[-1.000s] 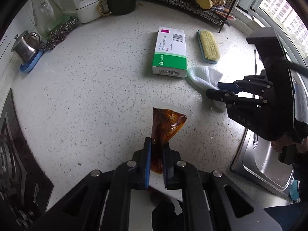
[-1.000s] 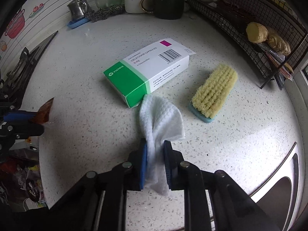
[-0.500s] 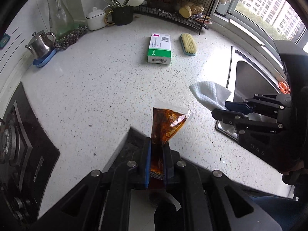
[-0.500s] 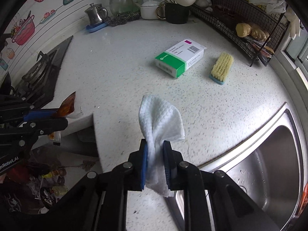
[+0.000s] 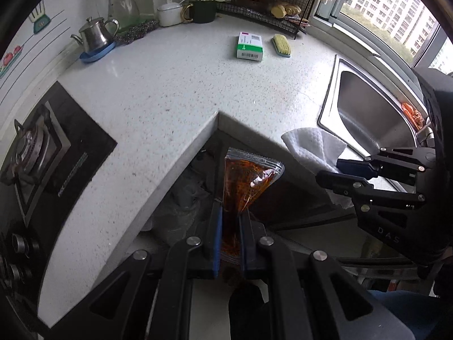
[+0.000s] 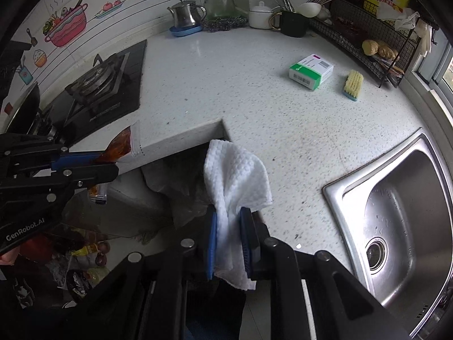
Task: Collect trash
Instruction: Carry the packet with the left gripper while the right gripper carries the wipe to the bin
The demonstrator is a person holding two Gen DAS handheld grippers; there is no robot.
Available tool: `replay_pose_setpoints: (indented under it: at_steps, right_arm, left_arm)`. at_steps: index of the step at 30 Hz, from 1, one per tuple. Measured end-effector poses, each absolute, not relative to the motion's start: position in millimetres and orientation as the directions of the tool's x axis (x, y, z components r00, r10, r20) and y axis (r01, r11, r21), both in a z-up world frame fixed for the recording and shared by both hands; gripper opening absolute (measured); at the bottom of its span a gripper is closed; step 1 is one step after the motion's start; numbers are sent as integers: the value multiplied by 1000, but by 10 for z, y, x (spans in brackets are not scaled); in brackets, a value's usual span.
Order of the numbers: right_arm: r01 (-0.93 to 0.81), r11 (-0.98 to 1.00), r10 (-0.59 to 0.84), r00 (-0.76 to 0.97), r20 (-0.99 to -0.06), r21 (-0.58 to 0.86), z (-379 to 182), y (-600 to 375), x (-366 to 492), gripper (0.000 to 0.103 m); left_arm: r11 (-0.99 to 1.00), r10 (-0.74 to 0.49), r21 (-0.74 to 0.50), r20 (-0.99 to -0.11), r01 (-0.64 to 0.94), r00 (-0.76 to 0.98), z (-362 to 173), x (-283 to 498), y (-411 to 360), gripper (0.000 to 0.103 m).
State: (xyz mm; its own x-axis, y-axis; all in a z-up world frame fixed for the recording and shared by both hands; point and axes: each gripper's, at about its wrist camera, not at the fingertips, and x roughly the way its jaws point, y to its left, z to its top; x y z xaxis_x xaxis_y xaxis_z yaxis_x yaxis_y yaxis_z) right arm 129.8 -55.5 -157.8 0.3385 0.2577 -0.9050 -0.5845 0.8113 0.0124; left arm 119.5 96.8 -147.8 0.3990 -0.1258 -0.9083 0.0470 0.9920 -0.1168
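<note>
The left hand-held gripper is clamped on a sauce packet, its long axis running out along the fingers; the right hand-held gripper pinches a white wipe. Both hang past the inner corner of the surface — a plastic-lined bin seems to sit directly below, about equally near either hand.

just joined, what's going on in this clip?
A person is clearing trash from a kitchen counter with a handheld tool in each hand. The left tool is shut on a sauce packet of reddish-brown liquid; the right tool is shut on a crumpled white paper towel. Both are held off the counter's inner corner, above a dark plastic bag below. A green-and-white box and a scrub brush are on the counter.
</note>
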Motion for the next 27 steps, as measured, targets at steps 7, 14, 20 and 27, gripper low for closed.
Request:
replay_pose_setpoints:
  at_steps: [7,14,20,27]
  right_arm:
    - [-611,792,231,270,-935,20,-1925,-392,990,14]
    - [-611,791,201,214,-956,30,-2421,-344,849,14]
    - [-594,802,206,176,-963,63,-2935,-401,825,15]
    - [-574,816,175,148,-973,60,-3677,-465,959,15]
  left_arm:
    - [989,-132,-144,-936,-13,326,-1903,867,1063,9]
    - [988,-133,-147,-961,-39,244,-2504,719,1029,9]
    - [988,-141,-150,-975,-37,174,-3113,737,950,9]
    - [987,-152,-158,-981,-43,117,-3862,927,926,9]
